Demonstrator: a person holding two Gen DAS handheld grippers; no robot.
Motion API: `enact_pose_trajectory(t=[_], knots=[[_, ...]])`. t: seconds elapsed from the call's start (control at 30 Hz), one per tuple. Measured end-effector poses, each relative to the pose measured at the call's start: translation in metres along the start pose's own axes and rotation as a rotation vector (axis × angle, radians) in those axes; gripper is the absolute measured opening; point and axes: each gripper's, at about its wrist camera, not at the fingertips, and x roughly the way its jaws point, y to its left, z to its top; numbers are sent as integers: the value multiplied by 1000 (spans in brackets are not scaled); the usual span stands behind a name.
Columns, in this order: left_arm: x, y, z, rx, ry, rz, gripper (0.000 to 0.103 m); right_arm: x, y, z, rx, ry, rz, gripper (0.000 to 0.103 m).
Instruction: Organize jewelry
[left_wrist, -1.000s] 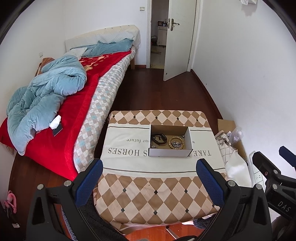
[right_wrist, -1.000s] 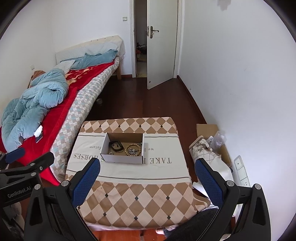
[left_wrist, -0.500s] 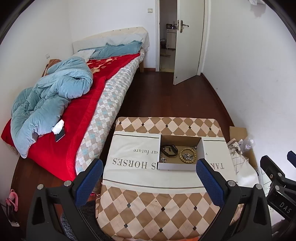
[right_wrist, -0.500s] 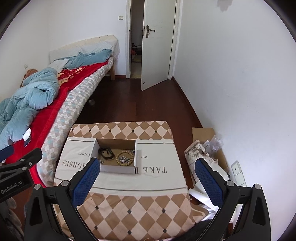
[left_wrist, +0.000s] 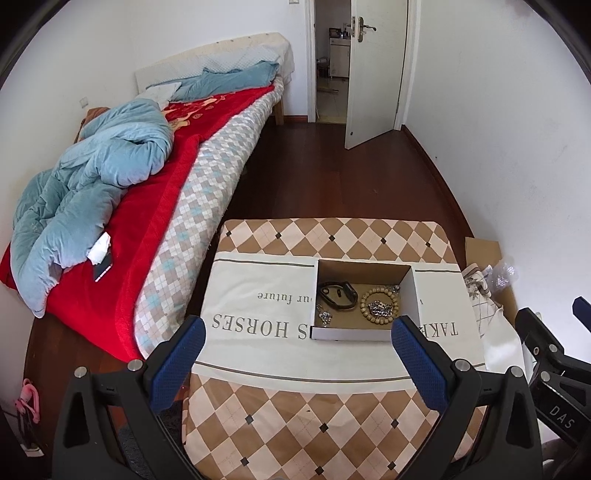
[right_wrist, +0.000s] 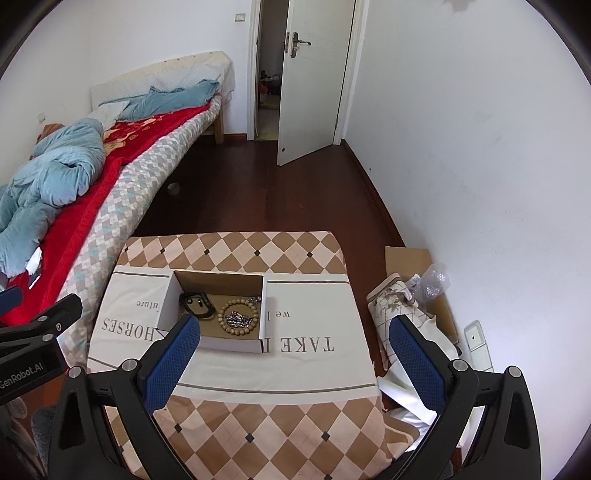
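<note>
A small open cardboard box (left_wrist: 364, 334) (right_wrist: 231, 343) rests on a table covered with a checked cloth (left_wrist: 295, 424) (right_wrist: 258, 424). Inside lie a black wristband (left_wrist: 338, 294) (right_wrist: 197, 305), a wooden bead bracelet (left_wrist: 380, 306) (right_wrist: 238, 318) with a silver chain (left_wrist: 380, 308) (right_wrist: 238, 318) heaped on it, and a small silver piece (left_wrist: 325, 317). My left gripper (left_wrist: 299, 332) is open, held above the table's near side in front of the box. My right gripper (right_wrist: 293, 330) is open too, with its left fingertip over the box's near corner. Both grippers are empty.
A bed (left_wrist: 122, 229) with a red blanket and blue quilt runs along the left. White bags and flat cardboard (right_wrist: 413, 306) lie on the floor to the table's right by the wall. Dark wood floor (left_wrist: 332, 173) leads to an open door (left_wrist: 373, 70).
Both cameras have tilted and shifted, so the table and box sit lower and nearer in each view. The box contents have not moved. Both grippers stay open.
</note>
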Motion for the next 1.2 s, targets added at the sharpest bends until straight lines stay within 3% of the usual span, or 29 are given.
enact_pose_trajectory(t=[1.2], knots=[[8, 9, -1, -9, 49, 6, 103, 15, 7, 4, -20, 49, 25, 103]])
